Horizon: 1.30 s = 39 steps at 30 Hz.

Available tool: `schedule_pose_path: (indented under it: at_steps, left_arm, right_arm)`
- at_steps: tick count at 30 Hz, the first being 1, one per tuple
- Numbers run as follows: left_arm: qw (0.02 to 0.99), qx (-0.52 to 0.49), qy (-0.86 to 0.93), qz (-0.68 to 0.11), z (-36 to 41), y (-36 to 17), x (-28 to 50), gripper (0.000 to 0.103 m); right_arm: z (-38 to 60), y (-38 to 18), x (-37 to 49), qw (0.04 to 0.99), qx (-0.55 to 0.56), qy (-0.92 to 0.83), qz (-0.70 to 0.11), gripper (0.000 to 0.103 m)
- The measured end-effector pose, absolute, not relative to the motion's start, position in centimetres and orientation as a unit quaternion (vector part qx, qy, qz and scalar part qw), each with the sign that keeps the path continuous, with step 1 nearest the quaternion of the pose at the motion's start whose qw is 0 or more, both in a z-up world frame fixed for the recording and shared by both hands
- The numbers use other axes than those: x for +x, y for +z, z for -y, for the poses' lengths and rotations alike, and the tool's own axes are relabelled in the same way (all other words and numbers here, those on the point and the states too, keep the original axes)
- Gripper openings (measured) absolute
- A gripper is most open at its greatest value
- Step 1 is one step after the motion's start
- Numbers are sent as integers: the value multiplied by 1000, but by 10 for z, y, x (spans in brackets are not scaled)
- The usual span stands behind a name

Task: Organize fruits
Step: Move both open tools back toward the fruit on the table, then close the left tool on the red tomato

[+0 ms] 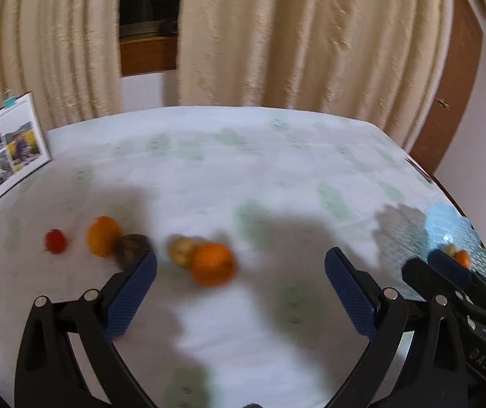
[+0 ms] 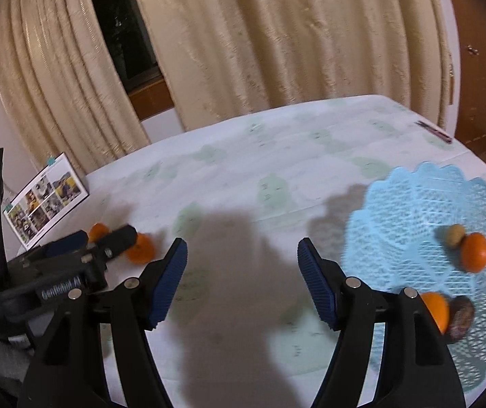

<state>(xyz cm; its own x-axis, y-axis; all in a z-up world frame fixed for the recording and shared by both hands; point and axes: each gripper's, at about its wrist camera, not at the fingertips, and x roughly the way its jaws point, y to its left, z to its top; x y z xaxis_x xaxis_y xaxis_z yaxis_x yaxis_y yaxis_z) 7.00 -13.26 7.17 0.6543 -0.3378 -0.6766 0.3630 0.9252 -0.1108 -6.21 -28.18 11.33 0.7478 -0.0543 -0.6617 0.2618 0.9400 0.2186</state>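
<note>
The left hand-held gripper (image 1: 241, 267) hangs above the bench (image 1: 277, 156) with its blue pads spread wide and nothing between them. A loose row of fruit lies on the cloth just ahead of it. Taking the large orange (image 1: 213, 263) as the landmark: a yellowish-brown fruit (image 1: 180, 249) touches its left side, a dark brown fruit (image 1: 130, 248) lies further left against the tip of the left pad, a smaller orange (image 1: 102, 235) sits touching that dark fruit on its far left side, and a small red fruit (image 1: 55, 240) lies furthest left, a little apart from the rest. All of this row is motion-blurred, so the kinds of the brown fruits cannot be told.

The right hand-held gripper (image 2: 243, 272) is likewise wide open and empty, held over bare cloth. The pale blue lattice basket (image 2: 413, 204) lies just right of it. Inside, an orange (image 2: 475, 251) rests touching a small tan fruit (image 2: 454, 235); nearer the camera, a second orange (image 2: 436, 309) touches a dark brown fruit (image 2: 460, 318), both partly hidden behind the gripper's right finger.

A photo brochure (image 1: 4, 153) stands at the bench's far left edge, well apart from the large orange, with cream curtains (image 1: 294, 34) behind.
</note>
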Motion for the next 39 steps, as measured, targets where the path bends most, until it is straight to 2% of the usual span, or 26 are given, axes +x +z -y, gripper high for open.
schedule_pose_path:
  at_steps: [18, 24, 28, 33, 36, 39]
  left_arm:
    - [914, -54, -69, -395, -6, 54, 135, 97]
    - [903, -77, -53, -419, -33, 37, 150, 79]
    - [893, -82, -49, -439, -38, 21, 157, 60]
    - [896, -72, -50, -436, -36, 16, 159, 47]
    - [897, -60, -44, -435, -34, 16, 160, 27]
    - [898, -56, -49, -434, -32, 18, 158, 27]
  right_arm:
    - [230, 78, -26, 902, 133, -26, -410, 69]
    - [224, 72, -21, 899, 129, -21, -418, 69]
    - [221, 70, -19, 897, 127, -19, -422, 69]
    - [216, 68, -16, 896, 121, -14, -427, 69]
    - [212, 67, -14, 895, 114, -10, -430, 69]
    - [208, 66, -11, 896, 105, -7, -432, 69]
